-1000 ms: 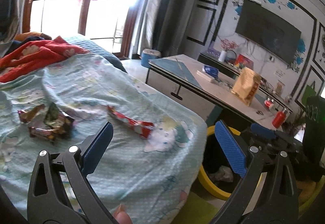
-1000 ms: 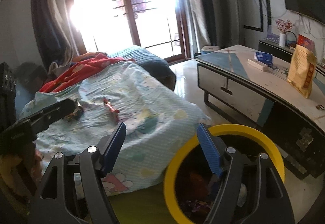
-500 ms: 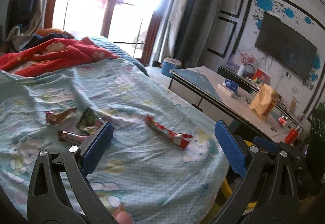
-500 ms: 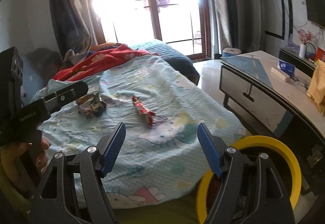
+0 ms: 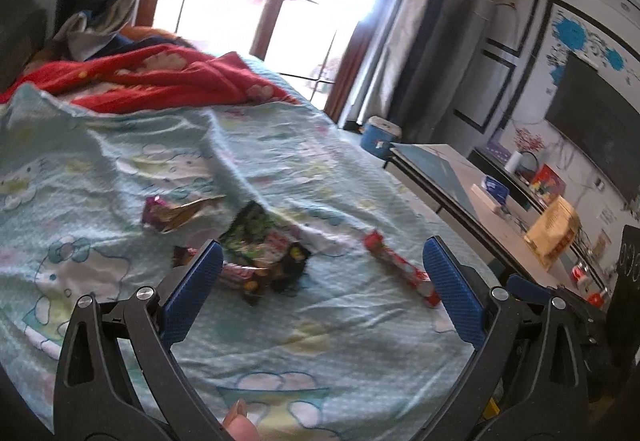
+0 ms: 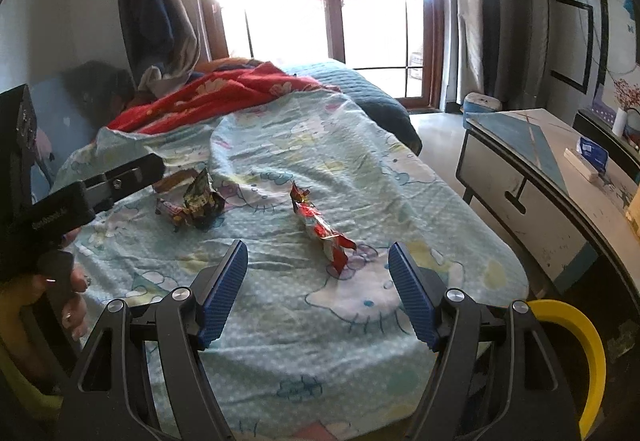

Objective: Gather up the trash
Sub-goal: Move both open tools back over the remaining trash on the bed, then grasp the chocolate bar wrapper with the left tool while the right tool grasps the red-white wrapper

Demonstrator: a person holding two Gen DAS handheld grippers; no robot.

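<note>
Item 1: your left gripper (image 5: 320, 283), lower centre of the left wrist view. Jaws spread wide, nothing between the blue pads; it hangs above the bed.

Item 2: your right gripper (image 6: 318, 291), lower centre of the right wrist view. Jaws spread, nothing pinched.

Item 3: red wrapper (image 6: 320, 227), long and crinkled, lying on the light blue cartoon-print sheet (image 6: 360, 169) at centre frame, just beyond the right gripper's fingertips. In the left wrist view it sits right of centre.

Item 4: cluster of crumpled wrappers (image 5: 262, 253), green, pink and dark, centre of the left wrist view, close ahead of the left pad. A gold-and-purple wrapper (image 5: 176, 213) lies just up-left of it.

Item 5: yellow-rimmed bin (image 6: 580, 357), lower right of the right wrist view, beside the bed's edge.

Item 6: red blanket (image 5: 160, 77), upper left, bunched at the sheet's far end.
</note>
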